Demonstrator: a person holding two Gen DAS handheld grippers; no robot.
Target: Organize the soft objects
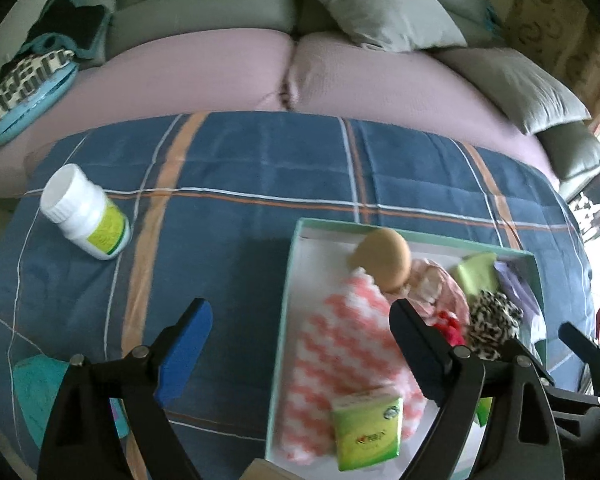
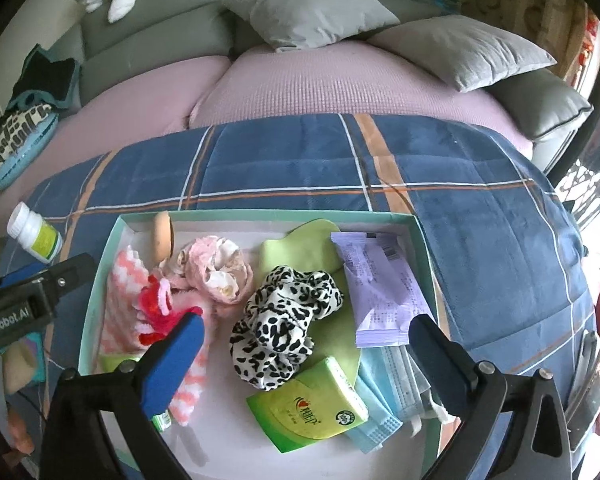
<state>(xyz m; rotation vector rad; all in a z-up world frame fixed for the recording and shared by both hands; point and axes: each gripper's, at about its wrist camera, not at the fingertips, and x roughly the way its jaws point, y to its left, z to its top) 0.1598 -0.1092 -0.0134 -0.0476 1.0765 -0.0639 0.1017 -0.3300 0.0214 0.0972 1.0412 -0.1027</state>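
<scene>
Face masks (image 2: 384, 396) beside the tissue pack (image 2: 306, 410) show only from the right wrist.

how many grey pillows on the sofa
3: one pillow against the backrest at centre, a second pillow right of it on the pink seat, a third pillow at the far right; more may be hidden.
</scene>
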